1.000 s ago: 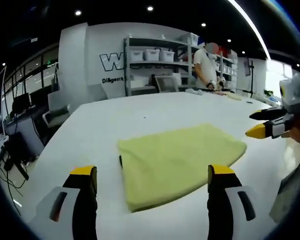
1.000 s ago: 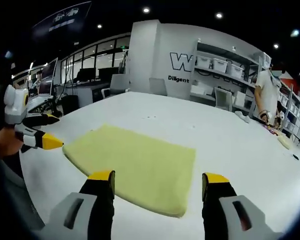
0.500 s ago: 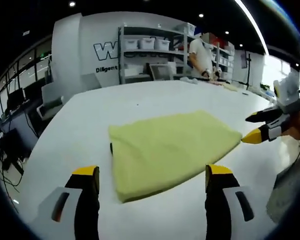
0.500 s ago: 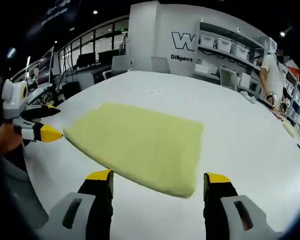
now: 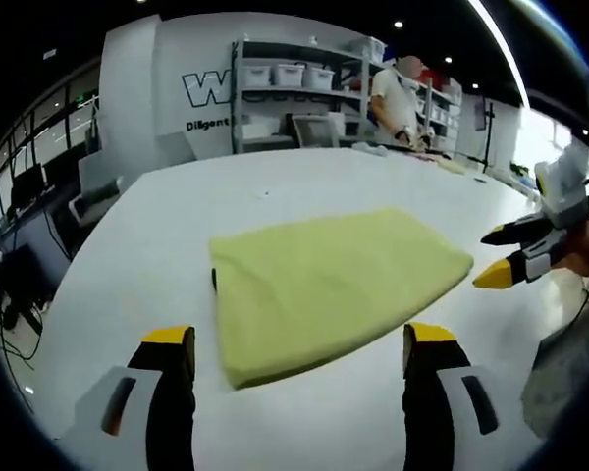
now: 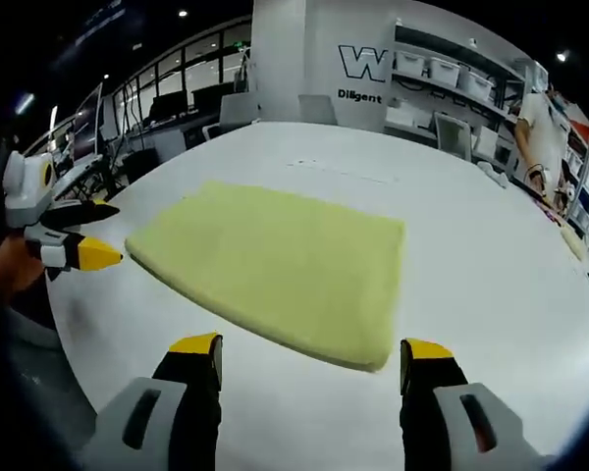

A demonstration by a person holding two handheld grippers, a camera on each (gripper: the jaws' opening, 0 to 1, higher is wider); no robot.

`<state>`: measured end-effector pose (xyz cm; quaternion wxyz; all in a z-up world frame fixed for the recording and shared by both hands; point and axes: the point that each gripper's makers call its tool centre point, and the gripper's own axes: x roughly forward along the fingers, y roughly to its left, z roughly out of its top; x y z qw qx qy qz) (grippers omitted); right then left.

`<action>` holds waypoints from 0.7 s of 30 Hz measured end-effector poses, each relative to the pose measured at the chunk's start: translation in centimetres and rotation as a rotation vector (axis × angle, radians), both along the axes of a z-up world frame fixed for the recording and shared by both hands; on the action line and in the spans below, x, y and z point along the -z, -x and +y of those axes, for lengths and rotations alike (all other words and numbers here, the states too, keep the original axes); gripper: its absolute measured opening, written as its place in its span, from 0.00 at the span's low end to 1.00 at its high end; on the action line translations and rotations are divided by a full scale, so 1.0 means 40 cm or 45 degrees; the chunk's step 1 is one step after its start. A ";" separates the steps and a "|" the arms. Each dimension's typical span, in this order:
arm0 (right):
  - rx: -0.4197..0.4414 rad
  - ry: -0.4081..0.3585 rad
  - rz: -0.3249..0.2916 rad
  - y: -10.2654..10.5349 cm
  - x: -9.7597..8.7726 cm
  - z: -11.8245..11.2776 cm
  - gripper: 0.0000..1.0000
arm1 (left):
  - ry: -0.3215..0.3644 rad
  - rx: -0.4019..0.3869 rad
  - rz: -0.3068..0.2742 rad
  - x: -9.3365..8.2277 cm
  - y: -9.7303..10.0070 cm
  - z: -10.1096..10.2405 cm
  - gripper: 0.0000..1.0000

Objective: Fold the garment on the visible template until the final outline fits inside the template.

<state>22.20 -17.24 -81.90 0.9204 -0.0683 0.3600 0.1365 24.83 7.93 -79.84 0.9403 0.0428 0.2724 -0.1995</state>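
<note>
A folded yellow-green garment [image 5: 329, 280] lies flat on the white table [image 5: 177, 226], and in the right gripper view the garment [image 6: 280, 263] lies just beyond my jaws. A small dark mark [image 5: 214, 278] shows at its left edge. My left gripper [image 5: 299, 343] is open just short of the garment's near edge, holding nothing. My right gripper [image 6: 309, 351] is open too, close to the garment's near edge. The right gripper [image 5: 506, 257] shows from the right in the left gripper view, beside the garment's corner. The left gripper [image 6: 69, 235] shows at the left in the right gripper view.
Metal shelves [image 5: 294, 98] with white bins stand behind the table against a white wall. A person [image 5: 398, 98] works at the table's far end. Chairs and monitors [image 6: 187, 118] line the far side. A hand [image 6: 10, 270] holds the left gripper.
Both cameras have tilted down and moved slightly closer, so the garment sits lower and larger in each view. The garment itself has not moved. Both grippers stay open.
</note>
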 end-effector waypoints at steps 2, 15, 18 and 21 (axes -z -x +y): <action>0.000 0.000 -0.002 0.000 0.000 0.000 0.71 | 0.002 -0.003 0.000 -0.001 0.000 0.002 0.85; -0.011 0.021 -0.010 0.005 -0.004 0.001 0.72 | 0.005 -0.010 -0.004 -0.002 -0.003 0.007 0.85; -0.015 0.023 -0.012 0.005 -0.005 0.000 0.72 | 0.008 -0.014 0.001 0.000 -0.004 0.009 0.85; -0.010 0.020 -0.015 0.004 -0.007 -0.001 0.72 | 0.005 -0.011 -0.002 -0.001 -0.003 0.009 0.85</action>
